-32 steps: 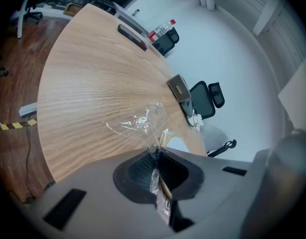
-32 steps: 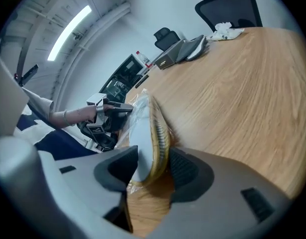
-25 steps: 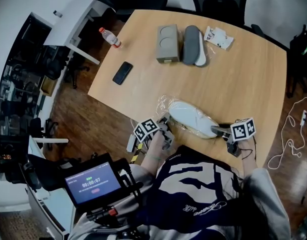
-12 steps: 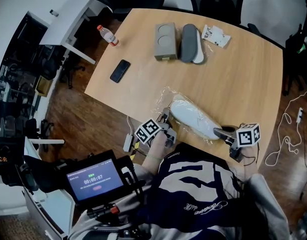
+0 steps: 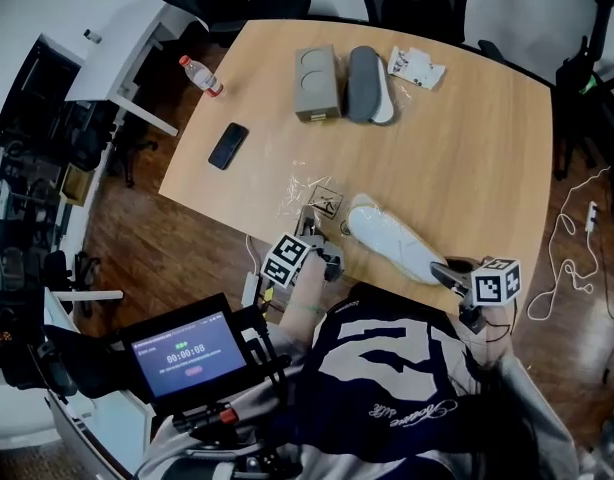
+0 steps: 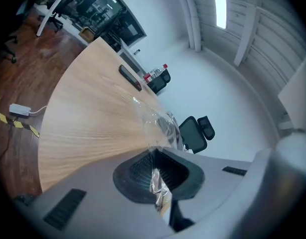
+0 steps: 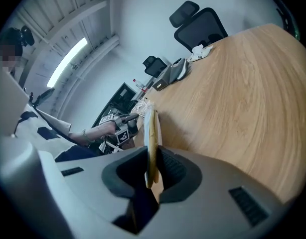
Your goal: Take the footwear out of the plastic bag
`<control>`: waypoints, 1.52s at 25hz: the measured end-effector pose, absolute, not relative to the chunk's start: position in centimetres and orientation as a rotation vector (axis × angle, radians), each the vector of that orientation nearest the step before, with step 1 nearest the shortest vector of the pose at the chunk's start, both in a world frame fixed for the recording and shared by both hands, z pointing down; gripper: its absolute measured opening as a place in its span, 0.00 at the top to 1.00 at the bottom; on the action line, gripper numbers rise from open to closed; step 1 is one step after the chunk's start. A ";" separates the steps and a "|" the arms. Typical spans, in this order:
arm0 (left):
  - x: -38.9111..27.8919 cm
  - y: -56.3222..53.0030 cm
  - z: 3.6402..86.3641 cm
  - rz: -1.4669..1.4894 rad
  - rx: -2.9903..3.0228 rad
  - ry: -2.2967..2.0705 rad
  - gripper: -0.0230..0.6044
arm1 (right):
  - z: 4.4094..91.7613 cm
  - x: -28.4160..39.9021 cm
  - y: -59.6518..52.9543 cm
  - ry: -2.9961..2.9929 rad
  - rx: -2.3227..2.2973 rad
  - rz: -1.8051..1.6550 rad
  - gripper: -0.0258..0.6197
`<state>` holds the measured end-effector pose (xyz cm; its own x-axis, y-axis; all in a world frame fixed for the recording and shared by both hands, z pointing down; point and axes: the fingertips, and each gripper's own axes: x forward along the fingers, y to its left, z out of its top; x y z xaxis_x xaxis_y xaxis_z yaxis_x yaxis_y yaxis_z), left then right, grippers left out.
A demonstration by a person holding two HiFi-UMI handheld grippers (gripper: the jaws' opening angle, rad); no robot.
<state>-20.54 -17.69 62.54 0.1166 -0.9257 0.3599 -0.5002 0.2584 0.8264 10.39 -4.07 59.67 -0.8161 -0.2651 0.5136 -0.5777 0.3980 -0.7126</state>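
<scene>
Office with a wood floor and a pale wooden bench point(image 5: 467, 148).

Head view: a white shoe point(image 5: 392, 239) lies near the bench's near edge. A clear bag point(image 5: 315, 200) sits crumpled just beside its toe, and whether the toe is still inside cannot be told. The left gripper point(image 5: 317, 230) meets the bag; the right gripper point(image 5: 439, 266) meets the shoe's other end. Along the far edge lie a box point(image 5: 316, 83), a grey shoe point(image 5: 368, 85) and a packet point(image 5: 415, 67). A phone point(image 5: 228, 145) lies near the left edge and a bottle point(image 5: 200, 75) at the far-left corner.

Left gripper view: the left gripper point(image 6: 154, 176) has its jaws pressed together on bag point(image 6: 155, 121) film.

Right gripper view: the right gripper point(image 7: 150, 168) has jaws that have just been closing and now stand narrow, clamping the shoe point(image 7: 151, 128) edge.
</scene>
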 end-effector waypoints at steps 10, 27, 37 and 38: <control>-20.4 -17.5 62.5 -0.410 1.464 -1.569 0.96 | 58.8 15.4 -1.9 -2.303 0.905 1.402 0.87; -21.2 -16.4 63.1 -0.233 1.461 -1.729 0.96 | 51.1 18.9 -4.2 -2.496 1.189 1.339 0.88; -15.2 -16.4 63.5 -0.233 1.503 -1.583 0.96 | 49.7 10.8 -8.0 -2.659 0.946 1.401 0.87; -14.5 -16.3 63.5 -0.228 1.511 -1.567 0.96 | 50.2 9.9 -8.3 -2.651 0.927 1.419 0.88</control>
